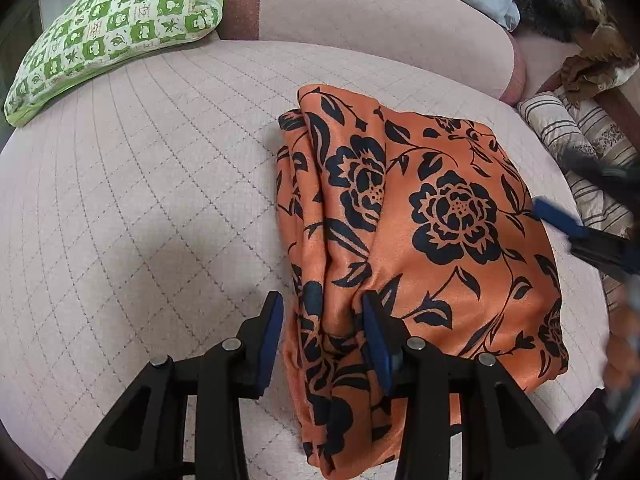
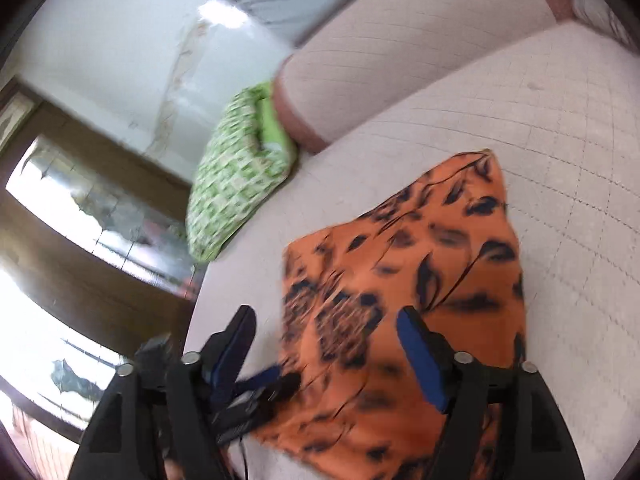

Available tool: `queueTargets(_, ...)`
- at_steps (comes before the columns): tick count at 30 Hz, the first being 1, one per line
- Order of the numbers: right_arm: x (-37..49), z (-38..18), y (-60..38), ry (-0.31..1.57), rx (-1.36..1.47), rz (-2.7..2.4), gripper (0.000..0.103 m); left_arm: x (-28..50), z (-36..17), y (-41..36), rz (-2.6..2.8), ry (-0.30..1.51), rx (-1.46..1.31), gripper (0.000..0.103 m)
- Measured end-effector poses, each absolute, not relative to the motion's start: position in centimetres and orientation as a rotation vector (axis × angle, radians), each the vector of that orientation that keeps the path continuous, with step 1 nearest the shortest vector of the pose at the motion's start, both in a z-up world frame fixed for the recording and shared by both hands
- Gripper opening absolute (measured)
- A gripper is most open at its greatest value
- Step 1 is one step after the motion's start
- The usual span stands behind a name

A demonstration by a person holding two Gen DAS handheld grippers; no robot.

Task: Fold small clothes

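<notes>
An orange cloth with a black flower print (image 1: 432,232) lies folded on the pale quilted sofa seat (image 1: 140,200). My left gripper (image 1: 322,320) is open at the cloth's near left edge, with bunched folds between its blue pads and the right pad touching the fabric. My right gripper (image 2: 326,332) is open and empty, held above the same cloth (image 2: 420,280); that view is blurred. It also shows at the cloth's right edge in the left wrist view (image 1: 560,220). The left gripper shows low in the right wrist view (image 2: 256,392).
A green and white patterned pillow (image 1: 108,36) lies at the back left of the seat, against the sofa backrest (image 1: 380,28). Striped cloth (image 1: 580,148) and brown fabric (image 1: 596,64) sit at the right. A wooden glass-fronted cabinet (image 2: 88,240) stands beyond the sofa's end.
</notes>
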State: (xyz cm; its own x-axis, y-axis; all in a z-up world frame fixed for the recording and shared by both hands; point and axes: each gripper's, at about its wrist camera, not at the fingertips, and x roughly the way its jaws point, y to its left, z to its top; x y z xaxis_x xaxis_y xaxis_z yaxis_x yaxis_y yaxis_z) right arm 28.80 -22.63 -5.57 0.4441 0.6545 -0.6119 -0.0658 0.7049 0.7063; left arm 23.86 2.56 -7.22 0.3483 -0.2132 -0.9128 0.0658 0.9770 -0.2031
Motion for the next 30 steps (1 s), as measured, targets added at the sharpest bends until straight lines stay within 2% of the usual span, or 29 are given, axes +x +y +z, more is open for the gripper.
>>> queueTargets(3,30.3,-9.9,-23.8,1.128,0.76,0.397,0.078,23.9,-7.3,2.3,-0.182,1.202,-0.141,0.043)
queueTargets(9,30.1,-5.3,-22.6,1.006,0.67,0.464,0.078,24.1,-7.5,2.3,-0.187,1.197,-0.14,0.044)
queueTargets(12,31.7,-7.7,-23.3,1.062,0.675,0.369,0.079,24.1,-7.6,2.4,-0.184,1.193,-0.146,0.045)
queueTargets(14,32.3,-10.0,-24.0,1.111,0.773,0.352,0.079,24.0,-7.6,2.4,-0.175,1.187,-0.129,0.047)
queueTargets(18,30.0,-6.3,-23.7,1.024,0.763,0.429,0.079,23.3,-7.1,2.4,-0.173,1.179,-0.133,0.047)
queueTargets(20,27.7,-4.0,-23.5,0.983,0.669,0.412,0.079,22.6,-6.4,2.4,-0.166,1.161,-0.131,0.048)
queueTargets(22,25.1,-1.9,-23.1,0.947,0.549,0.378,0.08,21.5,-5.7,2.4,-0.149,1.138,-0.116,0.059)
queueTargets(23,23.7,-1.0,-22.8,0.932,0.471,0.349,0.085,20.9,-5.3,2.4,-0.146,1.126,-0.115,0.062)
queueTargets(25,21.1,0.1,-22.3,0.911,0.332,0.337,0.088,19.6,-4.6,2.6,-0.13,1.098,-0.104,0.073)
queueTargets(30,15.7,0.0,-21.6,0.928,0.117,0.281,0.103,16.7,-3.3,2.9,-0.094,1.062,-0.077,0.079)
